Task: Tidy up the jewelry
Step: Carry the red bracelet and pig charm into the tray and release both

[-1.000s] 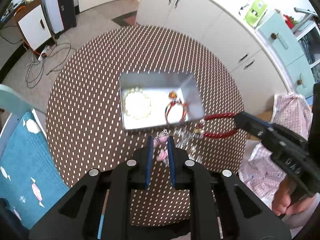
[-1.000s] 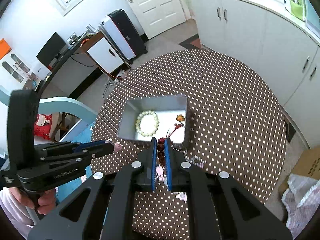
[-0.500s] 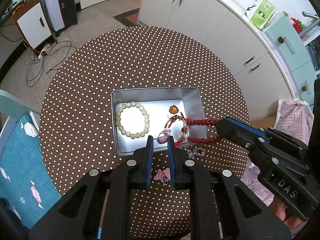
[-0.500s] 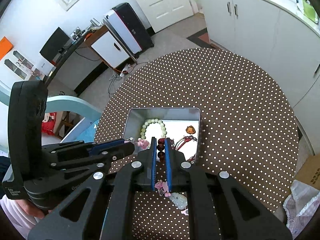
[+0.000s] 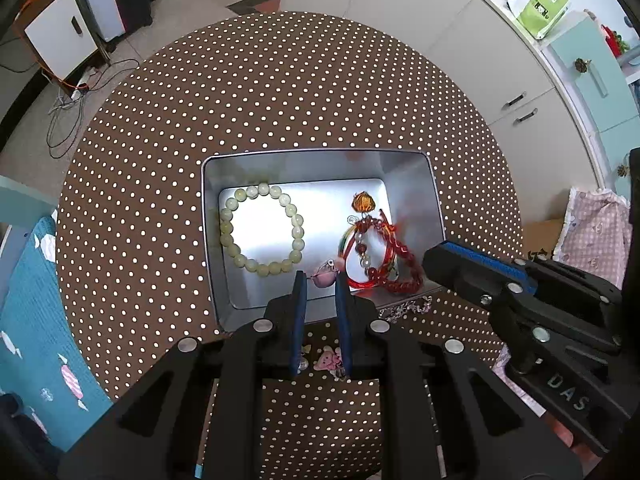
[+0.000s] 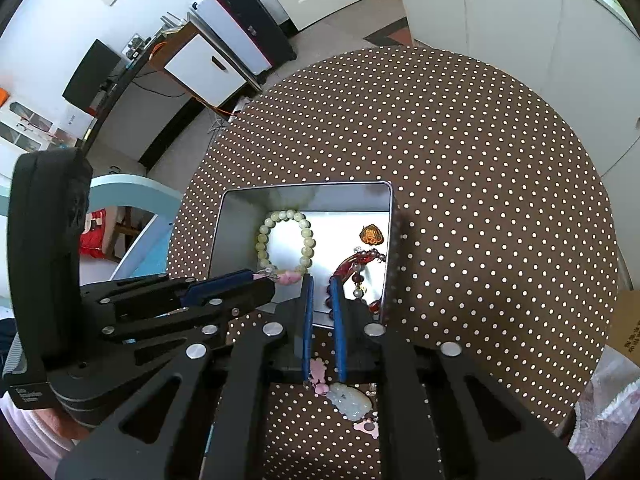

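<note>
A silver tin (image 5: 434,196) (image 6: 236,216) sits on the dotted round table. Inside lie a pale green bead bracelet (image 5: 260,234) (image 6: 286,240), an amber pendant (image 5: 362,202) (image 6: 370,235), a red cord bracelet (image 5: 360,248) and a dark red bead string (image 5: 404,276) (image 6: 348,270). My left gripper (image 5: 320,278) (image 6: 276,278) hovers over the tin's near edge, jaws slightly apart, with a pink charm (image 5: 324,276) (image 6: 289,278) between the tips. My right gripper (image 6: 322,280) (image 5: 430,258) is over the tin's near right corner, jaws slightly apart, the red bead string at its tips.
On the table near me lie a pink charm (image 5: 328,360) (image 6: 318,376), a pale jade pendant (image 6: 350,398) and a silver chain (image 5: 404,308). A teal chair (image 5: 28,300) stands at the left; white cabinets (image 5: 460,40) stand beyond the table.
Both grippers moved forward over the tin. The red bead string went from the table edge into the tin, the pink charm came over the tin, and both pairs of jaws have parted slightly.
</note>
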A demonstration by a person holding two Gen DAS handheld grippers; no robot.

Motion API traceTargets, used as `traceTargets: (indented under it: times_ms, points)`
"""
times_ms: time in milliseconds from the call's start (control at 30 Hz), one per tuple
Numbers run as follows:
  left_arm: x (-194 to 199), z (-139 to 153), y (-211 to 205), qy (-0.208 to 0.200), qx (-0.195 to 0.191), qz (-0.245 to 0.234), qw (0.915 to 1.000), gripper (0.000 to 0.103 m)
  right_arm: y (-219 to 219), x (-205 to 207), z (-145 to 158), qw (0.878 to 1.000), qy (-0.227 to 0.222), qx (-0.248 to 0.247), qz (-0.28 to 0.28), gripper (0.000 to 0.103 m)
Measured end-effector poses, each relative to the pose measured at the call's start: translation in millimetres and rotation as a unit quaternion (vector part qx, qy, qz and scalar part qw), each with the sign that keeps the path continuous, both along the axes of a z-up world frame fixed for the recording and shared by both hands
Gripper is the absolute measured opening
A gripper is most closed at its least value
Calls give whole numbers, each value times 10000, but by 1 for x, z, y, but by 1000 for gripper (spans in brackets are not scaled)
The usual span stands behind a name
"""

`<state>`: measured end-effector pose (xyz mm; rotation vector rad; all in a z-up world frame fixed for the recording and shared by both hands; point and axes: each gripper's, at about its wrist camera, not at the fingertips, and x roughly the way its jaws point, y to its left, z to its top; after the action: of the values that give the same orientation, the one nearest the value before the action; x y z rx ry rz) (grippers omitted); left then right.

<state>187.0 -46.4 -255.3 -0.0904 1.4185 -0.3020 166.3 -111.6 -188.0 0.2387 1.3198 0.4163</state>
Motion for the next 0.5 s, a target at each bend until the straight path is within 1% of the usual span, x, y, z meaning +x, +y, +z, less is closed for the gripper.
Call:
traceTargets:
  times_ms: [33, 67, 100, 133, 167, 233, 300, 500]
  points:
    - [0, -1, 0, 18, 35, 14, 10000, 15, 0, 0, 0, 10000, 17, -31, 1, 13]
    - [0, -2, 0, 51, 51, 34, 10000, 15, -1, 1, 1, 10000, 39, -41, 1, 22]
    - [-1, -3, 0, 81, 49, 35, 9999, 15, -2, 1, 2, 10000, 31, -39, -20, 28]
    - [-2, -3, 0, 94, 62, 30, 9999, 15, -3, 0, 3, 10000, 8, -42, -41, 36]
    - [-2, -3, 0, 94, 114, 33, 9999, 20, -3, 0, 5, 10000, -32, -54, -63, 40]
    - [-3, -2, 1, 90, 157, 65, 9998, 28, -5, 1, 6, 9999, -56, -59, -87, 44]
    - [-4, 1, 3, 65, 122, 83, 9999, 28, -7, 0, 7, 9999, -71, -80, -132, 46]
    - [-10, 7, 5, -18, 164, 110, 9998, 28, -12, -7, 10, 9997, -96, -107, -196, 46]
